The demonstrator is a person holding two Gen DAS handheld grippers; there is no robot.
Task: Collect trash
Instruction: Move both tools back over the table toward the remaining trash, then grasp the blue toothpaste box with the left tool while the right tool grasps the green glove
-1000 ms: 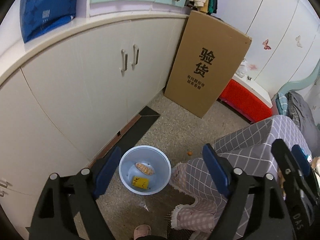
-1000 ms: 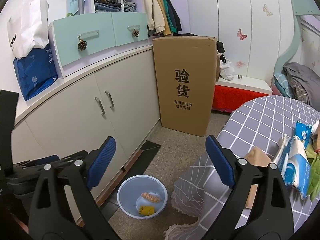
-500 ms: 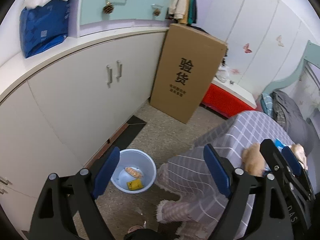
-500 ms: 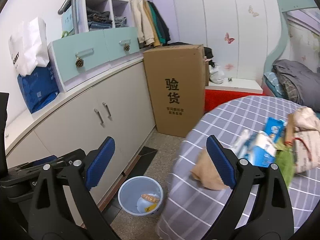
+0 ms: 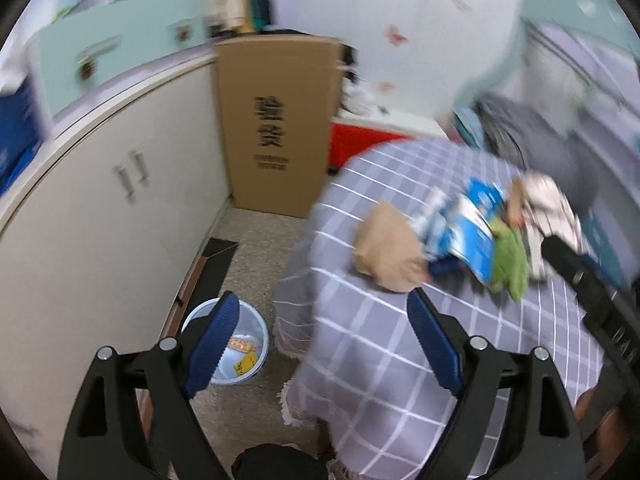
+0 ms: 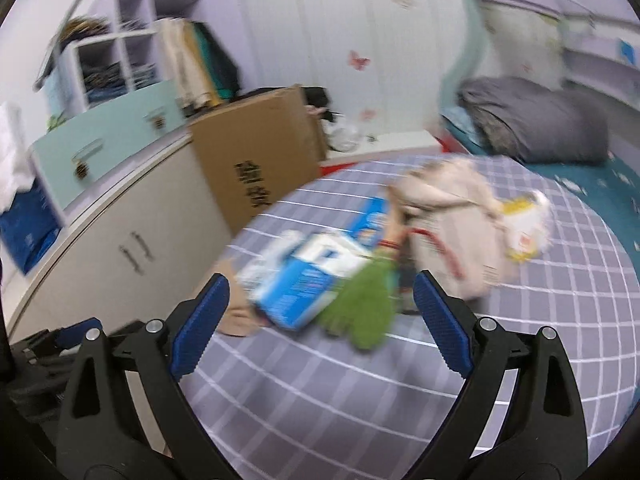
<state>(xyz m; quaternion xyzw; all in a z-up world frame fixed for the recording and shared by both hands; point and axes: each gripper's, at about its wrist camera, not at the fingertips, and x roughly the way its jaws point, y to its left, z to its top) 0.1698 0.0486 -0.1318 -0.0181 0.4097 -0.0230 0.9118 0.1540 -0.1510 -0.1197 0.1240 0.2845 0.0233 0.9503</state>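
Observation:
A heap of trash lies on the round table with the grey checked cloth (image 5: 400, 344): a crumpled brown paper bag (image 5: 386, 246), blue and white packets (image 5: 468, 228) and a green wrapper (image 5: 510, 258). In the right wrist view the same blue and white packet (image 6: 304, 284) and green wrapper (image 6: 364, 308) lie just beyond my right gripper (image 6: 320, 328), whose jaws stand open and empty. My left gripper (image 5: 324, 344) is open too, holding nothing, above the table's near edge. A pale blue bin (image 5: 248, 340) with a few scraps inside stands on the floor at lower left.
A cream bag with a red cord (image 6: 452, 224) sits behind the heap. White cabinets (image 5: 112, 216) run along the left, a tall cardboard box (image 5: 276, 128) stands against them, and a red bench (image 5: 360, 144) lies beyond. A bed with grey bedding (image 6: 536, 124) is at right.
Both views have swung from the bin and cabinets to the right, onto the table. The trash heap now fills the middle of both views. Both grippers stayed open and empty.

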